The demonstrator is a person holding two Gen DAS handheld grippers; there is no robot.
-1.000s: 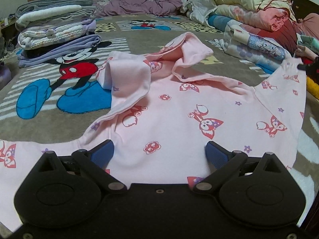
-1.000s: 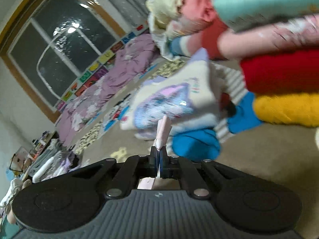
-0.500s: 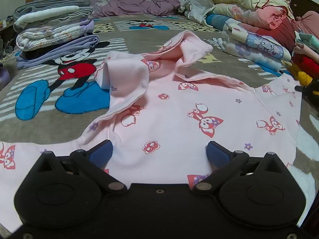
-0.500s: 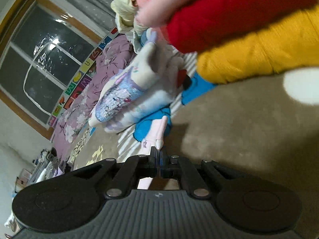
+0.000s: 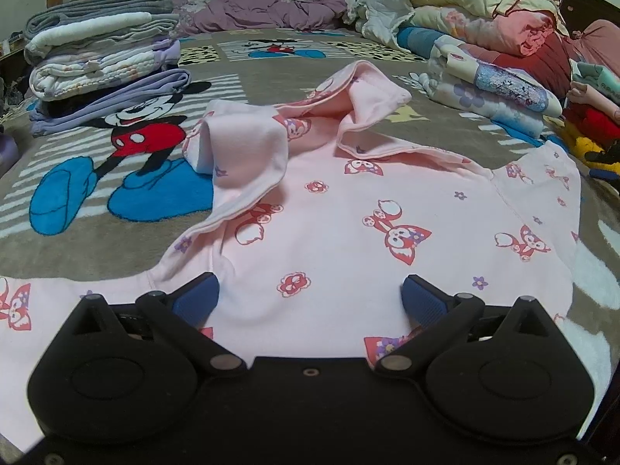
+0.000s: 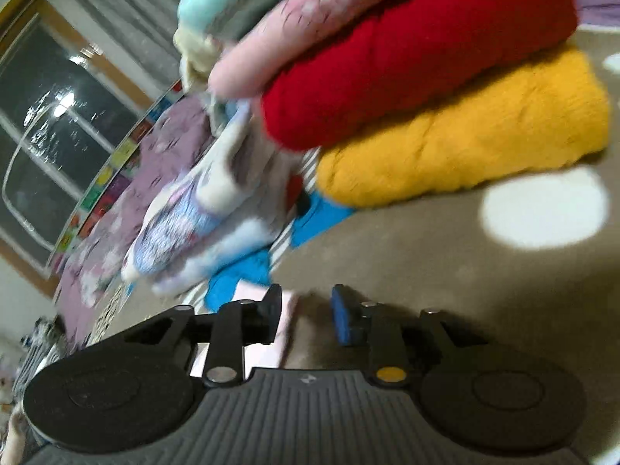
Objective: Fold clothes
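Observation:
A pink garment with red fox prints (image 5: pixel 348 232) lies spread on the Mickey Mouse bed cover (image 5: pixel 116 178). Its far part is bunched and folded over near the middle. My left gripper (image 5: pixel 310 298) is open, low over the garment's near edge, with a blue pad on each side. In the right wrist view my right gripper (image 6: pixel 306 314) is open, and a pink corner of the garment (image 6: pixel 279 333) lies loose against the left finger, just above the cover. The view is blurred.
A stack of folded blankets (image 5: pixel 100 66) stands at the back left. Piles of folded clothes and quilts (image 5: pixel 484 50) line the right side. Red (image 6: pixel 418 62) and yellow (image 6: pixel 465 131) rolled fabrics lie close ahead of the right gripper. A window (image 6: pixel 42 124) is behind.
My right gripper was shut on the garment's pink corner and has now opened, letting it go. The garment's right edge has dropped flat onto the cover. The left gripper has hardly moved.

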